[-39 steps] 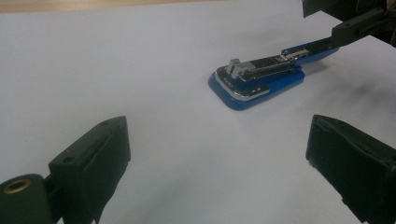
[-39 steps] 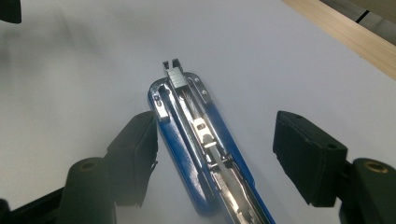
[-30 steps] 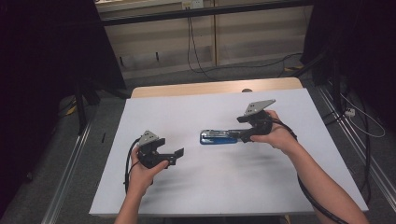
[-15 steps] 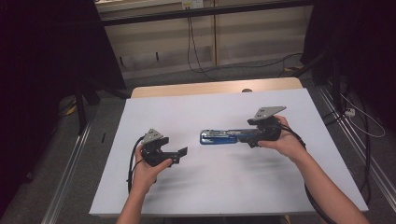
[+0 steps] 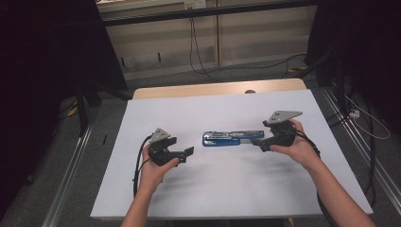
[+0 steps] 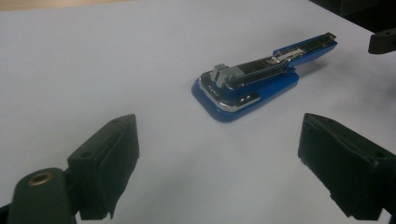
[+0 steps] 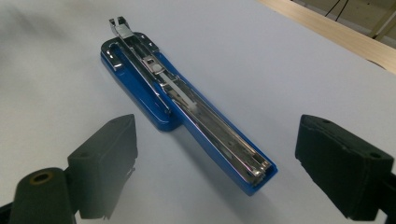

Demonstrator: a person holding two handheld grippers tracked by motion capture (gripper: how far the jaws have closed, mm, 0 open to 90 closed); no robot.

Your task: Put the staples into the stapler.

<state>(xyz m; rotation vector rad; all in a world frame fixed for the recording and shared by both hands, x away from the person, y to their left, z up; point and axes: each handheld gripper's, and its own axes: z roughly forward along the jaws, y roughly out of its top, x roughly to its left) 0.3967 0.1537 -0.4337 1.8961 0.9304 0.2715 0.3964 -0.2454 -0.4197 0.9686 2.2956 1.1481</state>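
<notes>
A blue stapler (image 5: 227,138) lies swung open flat on the white table top (image 5: 227,189), its metal magazine facing up. My left gripper (image 5: 188,152) is open, a short way left of the stapler's base end (image 6: 233,93), and nothing sits between its jaws (image 6: 219,163). My right gripper (image 5: 257,142) is open too, just off the stapler's right end. In the right gripper view the stapler (image 7: 187,102) runs away from the gap between the jaws (image 7: 217,163), touching neither. The right gripper's jaw tip (image 6: 383,41) shows at the far right of the left gripper view.
The white sheet covers most of a wooden table, whose bare far edge (image 5: 213,90) shows beyond it. Metal rails (image 5: 71,189) run along both sides of the table. Cables (image 5: 203,56) lie on the floor behind.
My right gripper has drawn back to the right and toward the person, away from the stapler's end. The stapler has stayed put. My left gripper has shifted slightly to the right.
</notes>
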